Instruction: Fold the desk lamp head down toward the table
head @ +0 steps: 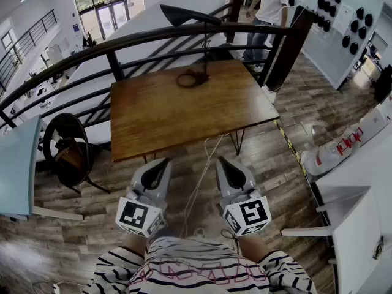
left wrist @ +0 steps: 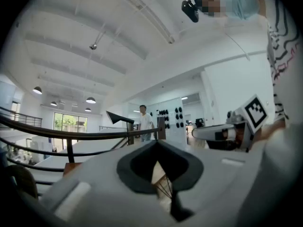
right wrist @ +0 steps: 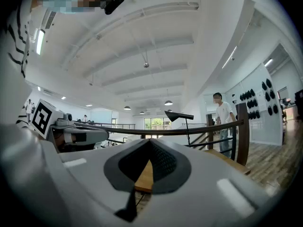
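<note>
The desk lamp stands at the far edge of the wooden table (head: pixel 159 118). Its black head (head: pixel 184 14) is raised on a thin upright stem (head: pixel 204 48) above a round base (head: pixel 192 78) with coiled cord. The head also shows small in the left gripper view (left wrist: pixel 119 117) and the right gripper view (right wrist: pixel 178 115). My left gripper (head: pixel 160 164) and right gripper (head: pixel 225 163) are held side by side close to my body, short of the table's near edge and far from the lamp. Both are shut with nothing between the jaws.
A curved black railing (head: pixel 153 38) runs behind the table, and a person (head: pixel 266 11) stands beyond it. A black chair (head: pixel 67 149) sits at the left. A white cable (head: pixel 205 164) hangs from the table's front edge. White furniture (head: pixel 361 225) stands at the right.
</note>
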### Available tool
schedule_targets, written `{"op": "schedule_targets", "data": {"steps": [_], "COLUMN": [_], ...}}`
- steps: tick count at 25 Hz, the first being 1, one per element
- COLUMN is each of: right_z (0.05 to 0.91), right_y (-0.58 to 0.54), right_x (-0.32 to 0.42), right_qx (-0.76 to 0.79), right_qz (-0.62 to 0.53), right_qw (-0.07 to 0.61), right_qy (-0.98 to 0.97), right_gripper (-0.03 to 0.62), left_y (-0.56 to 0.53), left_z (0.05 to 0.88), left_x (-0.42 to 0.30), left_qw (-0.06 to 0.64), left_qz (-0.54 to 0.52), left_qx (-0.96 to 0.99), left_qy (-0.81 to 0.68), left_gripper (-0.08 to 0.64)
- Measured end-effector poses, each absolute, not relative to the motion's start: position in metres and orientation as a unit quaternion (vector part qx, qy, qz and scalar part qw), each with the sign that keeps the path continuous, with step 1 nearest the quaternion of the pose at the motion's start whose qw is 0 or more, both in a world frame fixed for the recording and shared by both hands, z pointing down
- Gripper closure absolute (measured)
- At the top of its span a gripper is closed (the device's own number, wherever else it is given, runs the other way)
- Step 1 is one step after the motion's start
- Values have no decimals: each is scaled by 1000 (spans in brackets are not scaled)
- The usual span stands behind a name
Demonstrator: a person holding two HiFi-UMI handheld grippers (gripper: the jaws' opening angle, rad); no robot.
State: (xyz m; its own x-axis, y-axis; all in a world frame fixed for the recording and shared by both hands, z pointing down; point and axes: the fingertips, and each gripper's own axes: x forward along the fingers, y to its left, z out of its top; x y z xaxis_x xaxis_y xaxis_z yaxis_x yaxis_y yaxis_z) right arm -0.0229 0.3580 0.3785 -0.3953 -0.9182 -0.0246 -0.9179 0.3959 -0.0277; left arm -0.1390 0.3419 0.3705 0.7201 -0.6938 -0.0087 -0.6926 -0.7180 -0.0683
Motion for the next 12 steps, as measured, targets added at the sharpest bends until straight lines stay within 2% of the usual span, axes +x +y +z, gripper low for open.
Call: {"op": "schedule_targets", "data": {"steps": [12], "right_z": [383], "right_y": [360], "right_x": [16], "right_qx": [-539], "right_qz": [-1], "right_qw": [40], "right_qy": [841], "right_gripper": [591], "left_y": [345], "left_z": [385], "left_x": [-100], "left_qw": [26], "left_qz": [-10], "left_qx": [-921], "left_qy": [387], "left_gripper": [558]}}
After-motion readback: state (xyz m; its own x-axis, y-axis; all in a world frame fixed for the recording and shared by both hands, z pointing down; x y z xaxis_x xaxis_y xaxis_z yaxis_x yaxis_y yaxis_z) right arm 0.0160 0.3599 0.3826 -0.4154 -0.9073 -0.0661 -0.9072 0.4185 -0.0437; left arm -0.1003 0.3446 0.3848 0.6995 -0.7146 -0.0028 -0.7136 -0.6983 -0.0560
